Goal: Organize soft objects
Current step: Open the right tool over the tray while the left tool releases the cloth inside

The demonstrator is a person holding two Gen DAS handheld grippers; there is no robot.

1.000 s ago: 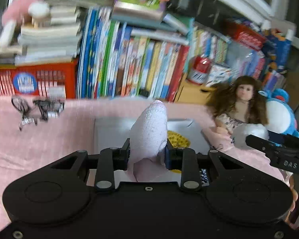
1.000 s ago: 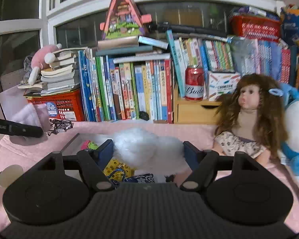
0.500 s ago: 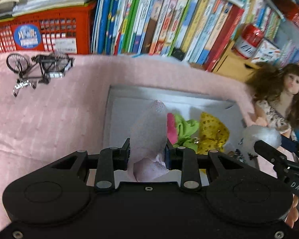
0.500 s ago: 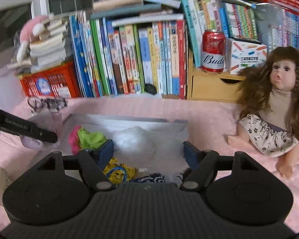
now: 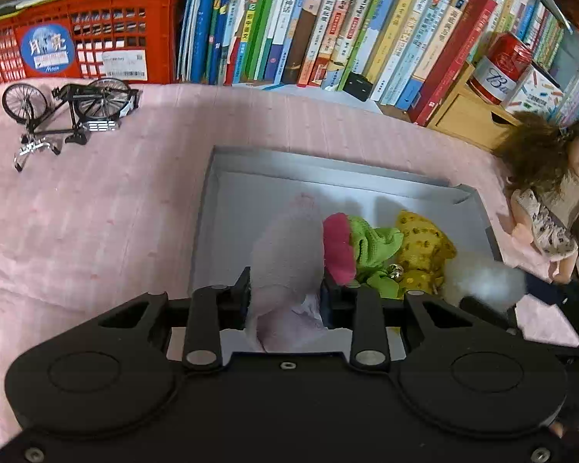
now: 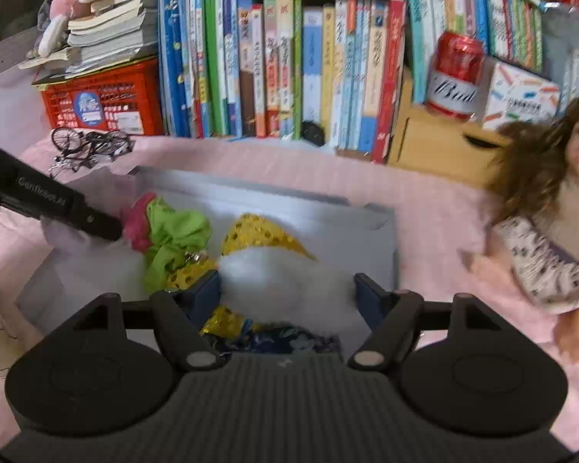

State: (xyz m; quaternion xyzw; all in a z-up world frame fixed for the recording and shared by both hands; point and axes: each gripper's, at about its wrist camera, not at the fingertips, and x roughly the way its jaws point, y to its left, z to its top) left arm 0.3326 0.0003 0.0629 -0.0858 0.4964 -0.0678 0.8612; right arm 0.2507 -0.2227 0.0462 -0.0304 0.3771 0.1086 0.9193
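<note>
Left gripper [image 5: 285, 292]: clamped on a pale pink sock [image 5: 289, 266], held above the near left part of the grey box [image 5: 328, 171]. Right gripper [image 6: 287, 289]: pressed against both sides of a white fluffy ball [image 6: 289, 281], held over the same box. Already lodged in the box: a pink-and-green cloth [image 5: 361, 249] and a yellow dotted cloth [image 5: 424, 254], touching. A dark patterned item [image 6: 278, 341], possibly fabric, is glimpsed beneath the ball.

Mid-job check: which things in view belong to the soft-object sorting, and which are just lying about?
Job:
- pale pink cloth, in left gripper
- white fluffy ball, in right gripper
- grey box
- pink-green cloth, yellow cloth

Lying about:
- toy bicycle
- doll
- books
- red can
</note>
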